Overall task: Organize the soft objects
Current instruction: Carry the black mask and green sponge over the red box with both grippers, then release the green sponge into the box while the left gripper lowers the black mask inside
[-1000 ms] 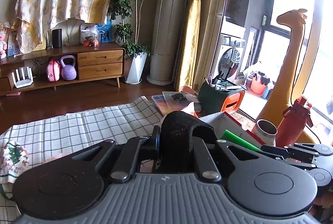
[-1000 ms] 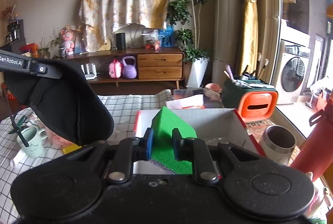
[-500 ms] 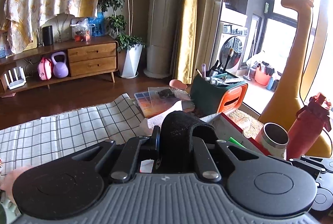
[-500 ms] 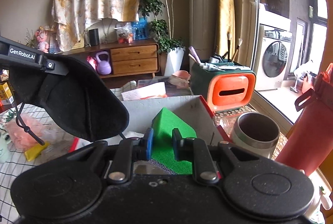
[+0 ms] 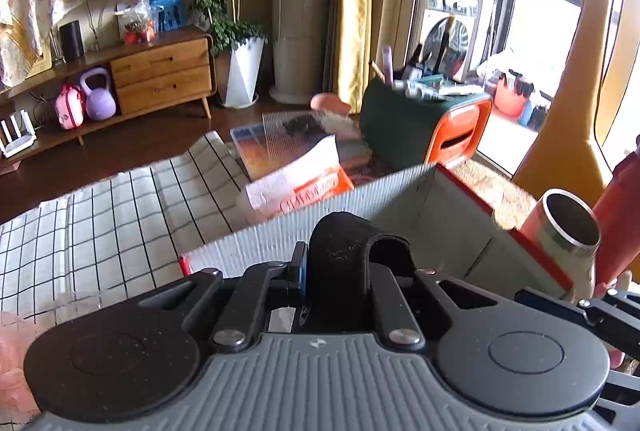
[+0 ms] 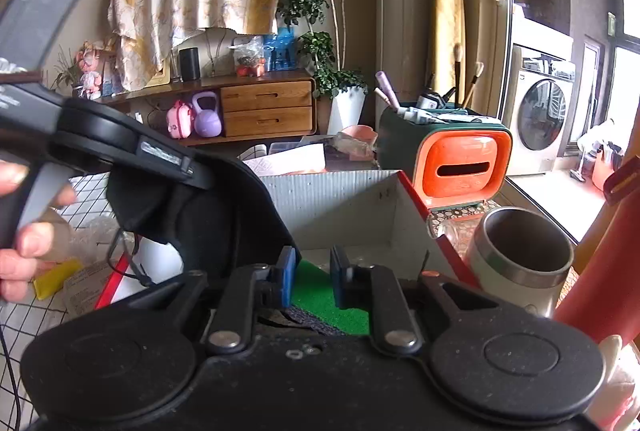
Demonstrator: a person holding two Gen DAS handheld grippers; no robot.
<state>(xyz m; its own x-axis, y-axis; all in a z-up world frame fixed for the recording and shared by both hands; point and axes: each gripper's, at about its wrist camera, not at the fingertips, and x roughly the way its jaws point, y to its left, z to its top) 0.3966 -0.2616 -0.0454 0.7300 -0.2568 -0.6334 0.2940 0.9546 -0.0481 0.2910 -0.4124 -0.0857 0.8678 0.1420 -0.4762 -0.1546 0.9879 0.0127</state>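
Left gripper (image 5: 340,267) clamped on black mask (image 5: 344,251), held over the box (image 5: 432,203). Right gripper (image 6: 312,275) parted, unclamped; green sponge (image 6: 324,303) lying between and below, inside box.

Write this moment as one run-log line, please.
left fingers: shut on black fabric eye mask | right fingers: open above green sponge | grey cardboard box

Home living room, sideboard (image 6: 267,107), washing machine (image 6: 541,115)
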